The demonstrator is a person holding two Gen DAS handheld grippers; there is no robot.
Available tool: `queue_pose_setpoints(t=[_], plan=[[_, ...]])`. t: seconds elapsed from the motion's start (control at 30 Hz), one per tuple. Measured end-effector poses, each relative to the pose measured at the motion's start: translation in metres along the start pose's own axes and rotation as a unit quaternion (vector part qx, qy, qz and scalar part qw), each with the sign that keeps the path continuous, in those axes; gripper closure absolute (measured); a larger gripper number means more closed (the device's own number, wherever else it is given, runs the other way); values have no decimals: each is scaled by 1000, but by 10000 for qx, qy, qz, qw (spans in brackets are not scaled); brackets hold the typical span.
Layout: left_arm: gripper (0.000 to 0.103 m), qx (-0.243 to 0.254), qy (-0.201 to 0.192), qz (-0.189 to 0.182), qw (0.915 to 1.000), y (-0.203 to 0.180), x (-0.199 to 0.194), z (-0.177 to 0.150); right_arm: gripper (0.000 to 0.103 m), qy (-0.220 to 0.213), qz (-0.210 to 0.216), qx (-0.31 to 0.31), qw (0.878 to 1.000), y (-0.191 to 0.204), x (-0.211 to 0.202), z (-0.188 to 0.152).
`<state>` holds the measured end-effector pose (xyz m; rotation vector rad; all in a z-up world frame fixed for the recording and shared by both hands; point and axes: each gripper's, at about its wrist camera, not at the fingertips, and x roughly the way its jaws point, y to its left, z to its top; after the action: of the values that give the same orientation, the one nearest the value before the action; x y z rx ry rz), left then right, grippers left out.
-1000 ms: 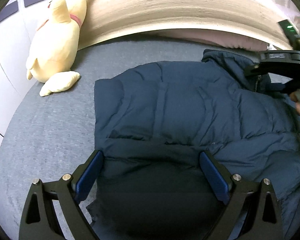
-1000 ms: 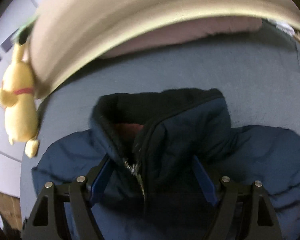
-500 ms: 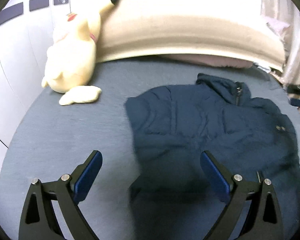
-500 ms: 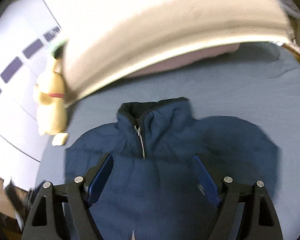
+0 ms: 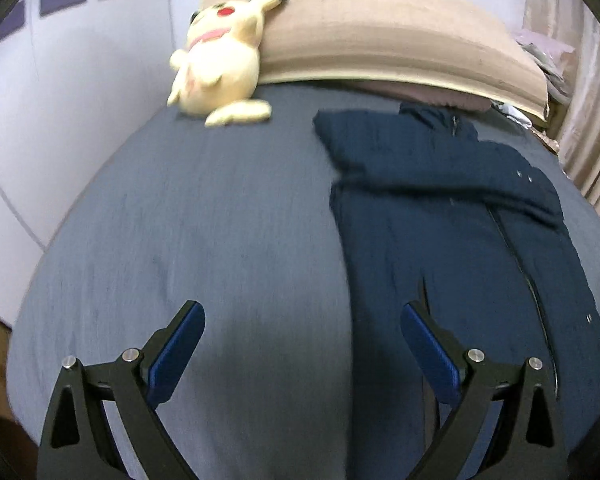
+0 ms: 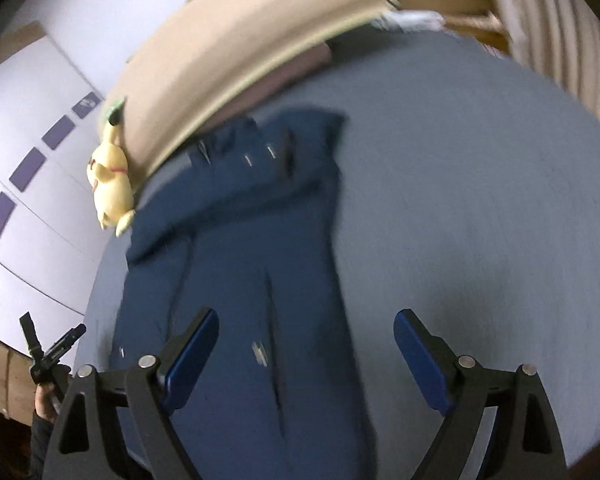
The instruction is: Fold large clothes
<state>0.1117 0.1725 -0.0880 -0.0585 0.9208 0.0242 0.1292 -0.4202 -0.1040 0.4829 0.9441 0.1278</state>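
Note:
A navy padded jacket (image 5: 440, 220) lies lengthwise on the grey bed (image 5: 200, 220), collar toward the headboard, with a sleeve folded across its chest. My left gripper (image 5: 300, 312) is open above the bed beside the jacket's left edge, nothing between its fingers. In the right wrist view the jacket (image 6: 252, 248) runs from the centre to the bottom. My right gripper (image 6: 306, 316) hovers over its lower part, jaws opening and empty. Its left finger is over the cloth and its right one over bare sheet. The left gripper (image 6: 52, 354) shows at the lower left, held by a hand.
A yellow plush toy (image 5: 220, 64) leans on the beige headboard (image 5: 380, 40) at the far left of the bed. A dusky pink pillow (image 5: 420, 94) lies behind the collar. White wall panels run along the left, and a curtain (image 5: 588, 120) hangs at the right.
Both grippers have drawn back from the jacket's collar and shoulder toward its hem. The jacket now looks smaller and shows full length. The right jaws have spread a little wider.

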Motion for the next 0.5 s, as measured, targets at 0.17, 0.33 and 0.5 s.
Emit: queue_pose_setpoints(t=[0.17,0.33,0.5], plan=[[4,-282,431,-257,9983,-2,-7,-48,12,348,186,333,9987,-31,1,-61],[4,-591,844,-440,9937,-4,-3,-83,18,578,539,505,9956,-38,13,-89],[5,-656,1041,-779,9893,-12,-1,-100,36,731,925,671,9908,-33,29,-99]])
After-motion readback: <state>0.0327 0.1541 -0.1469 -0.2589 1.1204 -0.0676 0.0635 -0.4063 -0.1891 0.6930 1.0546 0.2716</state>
